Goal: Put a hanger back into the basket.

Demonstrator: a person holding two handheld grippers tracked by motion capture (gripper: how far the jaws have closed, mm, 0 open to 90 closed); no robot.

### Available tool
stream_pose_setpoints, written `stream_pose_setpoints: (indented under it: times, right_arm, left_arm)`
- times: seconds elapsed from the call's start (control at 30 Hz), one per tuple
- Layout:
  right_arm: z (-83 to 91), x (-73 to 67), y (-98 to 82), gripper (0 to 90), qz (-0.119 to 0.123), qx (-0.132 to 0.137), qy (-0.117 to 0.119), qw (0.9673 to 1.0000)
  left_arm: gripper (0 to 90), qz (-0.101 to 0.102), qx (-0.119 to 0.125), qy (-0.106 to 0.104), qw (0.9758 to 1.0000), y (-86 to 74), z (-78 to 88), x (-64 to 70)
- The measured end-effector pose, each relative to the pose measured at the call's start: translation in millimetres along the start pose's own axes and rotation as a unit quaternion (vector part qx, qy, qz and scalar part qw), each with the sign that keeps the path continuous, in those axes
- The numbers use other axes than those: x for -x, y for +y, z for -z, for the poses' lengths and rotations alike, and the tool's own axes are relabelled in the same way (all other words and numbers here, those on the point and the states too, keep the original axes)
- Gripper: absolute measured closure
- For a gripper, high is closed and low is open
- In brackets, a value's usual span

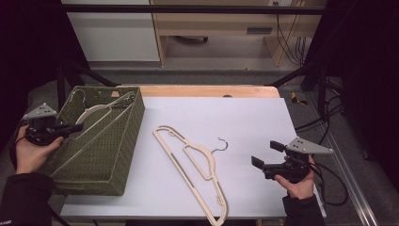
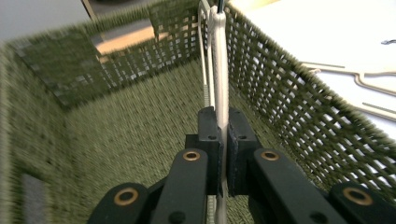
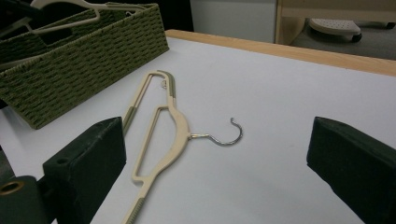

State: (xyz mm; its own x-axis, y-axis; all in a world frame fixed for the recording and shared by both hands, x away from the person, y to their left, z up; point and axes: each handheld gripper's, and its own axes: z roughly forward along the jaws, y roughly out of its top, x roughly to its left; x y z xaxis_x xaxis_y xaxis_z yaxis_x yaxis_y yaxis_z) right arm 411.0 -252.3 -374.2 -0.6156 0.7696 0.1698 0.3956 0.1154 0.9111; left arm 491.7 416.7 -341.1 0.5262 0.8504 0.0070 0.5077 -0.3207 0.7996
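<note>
A green woven basket (image 1: 126, 141) stands at the table's left. Inside it a cream hanger (image 1: 101, 109) stands on edge, and my left gripper (image 1: 79, 126) is shut on it at the basket's left rim. In the left gripper view the hanger's bar (image 2: 220, 60) runs up from between the closed pads. A second cream hanger (image 1: 193, 162) with a metal hook (image 1: 221, 146) lies flat on the white table. My right gripper (image 1: 267, 154) is held open to the right of it, nothing between its jaws; the same hanger (image 3: 161, 135) lies ahead in the right gripper view.
The white sheet (image 1: 244, 122) covers the table, with a wooden edge (image 1: 207, 90) at the back. Beyond it stand a wooden cabinet (image 1: 221, 23) and cables (image 1: 291, 42) on the floor. A black frame leg (image 1: 324, 89) rises at the right.
</note>
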Motion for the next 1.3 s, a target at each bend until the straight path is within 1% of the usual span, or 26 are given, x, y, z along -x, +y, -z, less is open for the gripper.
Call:
stream_pose_setpoints:
  times: [0.1, 0.13, 0.2, 0.33, 0.4, 0.47, 0.5, 0.57, 0.63, 0.7, 0.73, 0.77, 0.8, 0.83, 0.9, 0.93, 0.97, 1.0, 1.03, 1.1, 1.2, 1.27, 1.3]
  right_arm:
    - [-0.2, -0.2, -0.1, 5.4, -0.001, -0.002, 0.000, 1.0000]
    - [-0.4, 0.2, -0.3, 5.4, 0.002, -0.003, 0.001, 1.0000]
    - [-1.4, -0.4, -0.4, 5.4, -0.001, -0.004, 0.000, 1.0000]
    - [-2.3, -0.3, -0.8, 5.5, 0.001, -0.005, 0.002, 1.0000]
    - [-2.3, -0.5, -0.7, 5.5, 0.000, -0.005, 0.001, 1.0000]
    - [-2.1, -0.6, -0.7, 5.6, 0.000, -0.005, 0.002, 1.0000]
    - [-2.1, -0.6, -0.7, 5.6, 0.000, -0.005, 0.002, 1.0000]
    - [-2.2, -0.6, -0.7, 5.7, -0.001, -0.005, 0.002, 1.0000]
    - [-2.5, -0.2, -1.0, 5.7, 0.003, -0.007, 0.004, 1.0000]
    - [-4.0, -1.0, -1.1, 5.7, 0.000, -0.008, 0.003, 1.0000]
    - [-4.0, -1.0, -1.1, 5.7, 0.000, -0.008, 0.003, 1.0000]
    - [-4.2, -1.0, -1.2, 5.7, 0.001, -0.009, 0.003, 1.0000]
    - [-4.7, -1.2, -1.3, 5.7, 0.001, -0.009, 0.003, 1.0000]
    - [-4.7, -1.2, -1.3, 5.7, 0.001, -0.009, 0.003, 1.0000]
    - [-5.2, -1.3, -1.4, 5.8, 0.000, -0.010, 0.004, 0.9999]
    - [-5.5, -1.3, -1.4, 5.9, 0.000, -0.010, 0.004, 0.9999]
    - [-5.7, -1.4, -1.5, 5.9, 0.000, -0.011, 0.004, 0.9999]
    - [-5.8, -1.5, -1.5, 5.9, 0.000, -0.011, 0.005, 0.9999]
    - [-5.9, -1.6, -1.6, 5.9, 0.001, -0.012, 0.005, 0.9999]
    - [-6.0, -1.2, -1.6, 5.9, 0.002, -0.012, 0.005, 0.9999]
    - [-6.7, -1.6, -1.7, 6.0, 0.000, -0.012, 0.005, 0.9999]
    - [-6.9, -1.6, -1.8, 5.9, 0.004, -0.013, 0.007, 0.9999]
    - [-7.0, -1.7, -1.9, 5.9, 0.003, -0.014, 0.007, 0.9999]
  left_arm:
    - [86.4, 0.015, -0.002, -0.002, 0.9999, -12.1, -10.0, -1.4]
    - [86.4, 0.019, -0.007, 0.001, 0.9998, -15.9, -12.9, -2.2]
    - [86.3, 0.029, -0.015, 0.006, 0.9995, -22.7, -17.6, -4.0]
    - [85.9, 0.044, -0.010, 0.007, 0.9990, -28.8, -20.9, -6.6]
    - [85.1, 0.051, -0.008, 0.017, 0.9985, -29.7, -21.4, -7.8]
    - [84.3, 0.056, -0.007, 0.034, 0.9979, -30.0, -21.7, -9.7]
    - [84.3, 0.062, -0.007, 0.039, 0.9973, -30.1, -22.0, -10.4]
    - [83.7, 0.067, -0.010, 0.055, 0.9962, -30.1, -22.9, -12.3]
    - [83.0, 0.073, -0.016, 0.067, 0.9949, -30.0, -23.8, -15.2]
    - [81.5, 0.081, -0.023, 0.085, 0.9928, -30.0, -25.1, -18.2]
    - [81.2, 0.086, -0.027, 0.090, 0.9918, -30.1, -25.7, -20.0]
    - [81.2, 0.087, -0.034, 0.095, 0.9911, -30.1, -25.8, -22.5]
    - [79.8, 0.092, -0.039, 0.100, 0.9899, -30.2, -26.5, -24.3]
    - [79.8, 0.097, -0.045, 0.107, 0.9884, -30.3, -27.2, -26.0]
    - [78.5, 0.102, -0.065, 0.126, 0.9847, -31.6, -29.8, -29.3]
    - [77.8, 0.106, -0.076, 0.128, 0.9831, -33.2, -31.5, -30.8]
    - [78.3, 0.114, -0.081, 0.128, 0.9818, -34.9, -32.3, -32.7]
    - [78.5, 0.121, -0.078, 0.130, 0.9810, -36.8, -33.1, -34.2]
    - [78.6, 0.127, -0.073, 0.128, 0.9809, -38.5, -33.7, -35.1]
    - [78.8, 0.134, -0.074, 0.128, 0.9799, -39.9, -33.8, -36.3]
    - [78.2, 0.133, -0.091, 0.135, 0.9776, -40.6, -35.5, -37.8]
    - [78.1, 0.136, -0.103, 0.140, 0.9752, -42.3, -37.9, -39.4]
    - [78.2, 0.143, -0.105, 0.140, 0.9741, -43.4, -39.2, -39.7]
